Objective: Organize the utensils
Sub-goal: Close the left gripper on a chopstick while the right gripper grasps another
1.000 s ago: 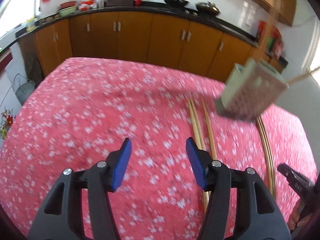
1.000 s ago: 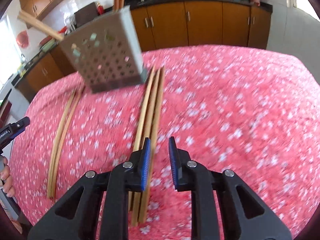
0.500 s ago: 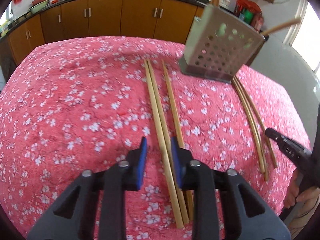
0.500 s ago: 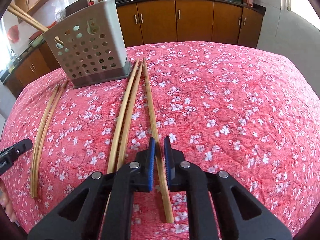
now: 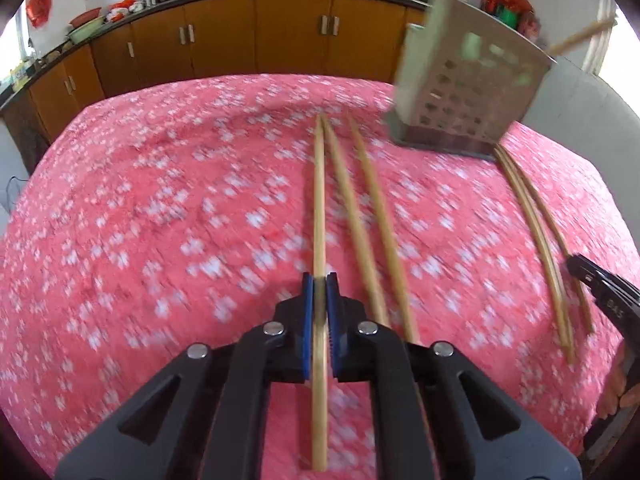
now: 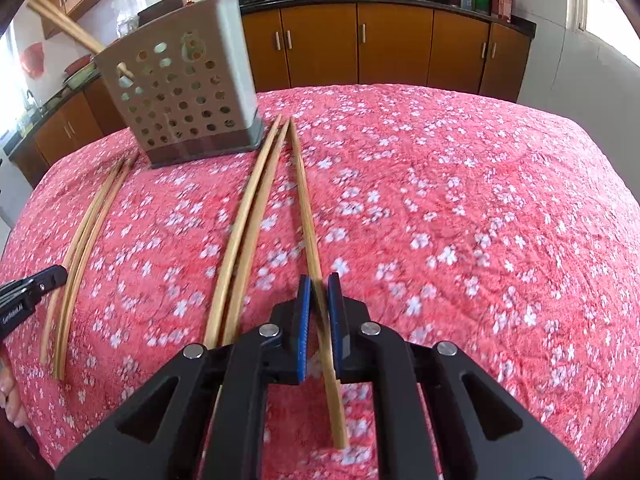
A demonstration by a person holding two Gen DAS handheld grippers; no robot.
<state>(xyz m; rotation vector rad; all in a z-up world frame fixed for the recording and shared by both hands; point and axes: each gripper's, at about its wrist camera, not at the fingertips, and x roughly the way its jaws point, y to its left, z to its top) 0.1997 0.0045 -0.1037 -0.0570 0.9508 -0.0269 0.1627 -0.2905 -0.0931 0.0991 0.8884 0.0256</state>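
Observation:
In the left wrist view my left gripper (image 5: 319, 280) is shut on a bamboo chopstick (image 5: 319, 200), the leftmost of three on the pink floral tablecloth (image 5: 160, 200). Two more chopsticks (image 5: 360, 220) lie just right of it. A perforated metal utensil holder (image 5: 468, 92) stands at the far right with chopsticks sticking out of it. In the right wrist view my right gripper (image 6: 319, 280) is shut on the rightmost chopstick (image 6: 306, 208) of three. The other two chopsticks (image 6: 248, 216) lie to its left, and the holder (image 6: 184, 92) stands at the far left.
A separate pair of chopsticks (image 5: 536, 232) lies beyond the trio, beside the other gripper's black tip (image 5: 600, 292); the right wrist view shows such a pair (image 6: 88, 232) at the left beside a black tip (image 6: 32, 292). Brown kitchen cabinets (image 6: 360, 40) stand behind the table.
My left gripper swung right and down over the three chopsticks, and its wide-open jaws shut on the leftmost one. My right gripper's narrow gap shut on the rightmost chopstick.

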